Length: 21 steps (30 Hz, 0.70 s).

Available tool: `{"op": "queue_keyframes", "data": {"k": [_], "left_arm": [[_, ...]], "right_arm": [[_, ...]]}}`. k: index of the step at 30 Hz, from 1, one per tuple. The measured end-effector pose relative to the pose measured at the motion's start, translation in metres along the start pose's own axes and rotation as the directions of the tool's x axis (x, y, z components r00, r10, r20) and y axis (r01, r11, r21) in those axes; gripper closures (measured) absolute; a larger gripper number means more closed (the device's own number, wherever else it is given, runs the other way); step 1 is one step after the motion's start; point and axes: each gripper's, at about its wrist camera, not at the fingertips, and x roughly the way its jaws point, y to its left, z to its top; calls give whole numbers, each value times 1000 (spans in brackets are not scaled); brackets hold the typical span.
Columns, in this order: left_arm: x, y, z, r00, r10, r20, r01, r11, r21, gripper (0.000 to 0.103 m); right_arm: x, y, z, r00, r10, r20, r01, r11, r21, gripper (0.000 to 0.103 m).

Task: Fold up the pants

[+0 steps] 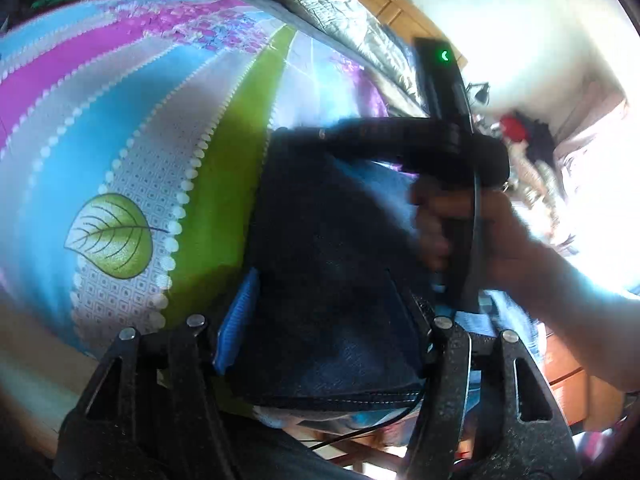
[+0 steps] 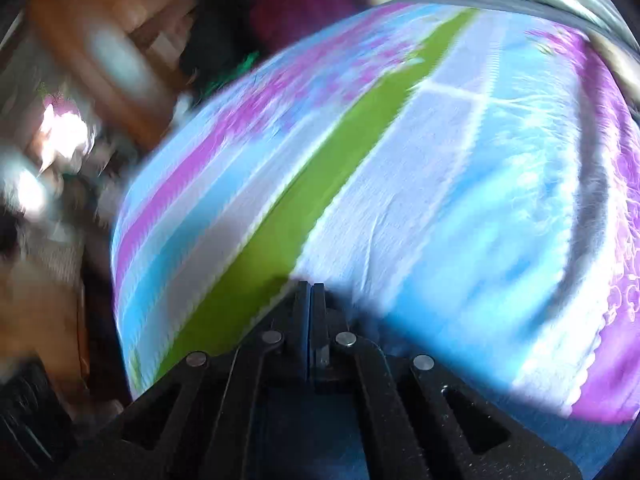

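Though blurred, pants (image 1: 332,280) on bedspread (image 1: 120,128)

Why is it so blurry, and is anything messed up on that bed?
Nothing looks damaged or spilled. The dark jeans lie folded on the colourful bedsheet; the blur in the right wrist view looks like plain camera motion. The right gripper is shut; the left gripper is open.

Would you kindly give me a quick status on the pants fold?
Left gripper open around folded pants. Right gripper shut, over bedsheet. Nothing blocking.
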Motion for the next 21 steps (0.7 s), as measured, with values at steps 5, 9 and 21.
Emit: {"op": "queue_keyframes", "data": {"k": [5, 9, 21], "left_arm": [[-4, -7, 0, 1000, 20, -4, -20, 1000, 18, 40], [-15, -19, -4, 999, 41, 28, -42, 998, 46, 40], [-24, 5, 0, 984, 178, -8, -178, 984, -1, 36]], "right_arm": [[-65, -39, -1, 980, 65, 190, -97, 982, 164, 94], [-89, 0, -31, 983, 121, 135, -113, 992, -64, 94], [-52, 25, -16, 984, -143, 106, 155, 982, -109, 90]]}}
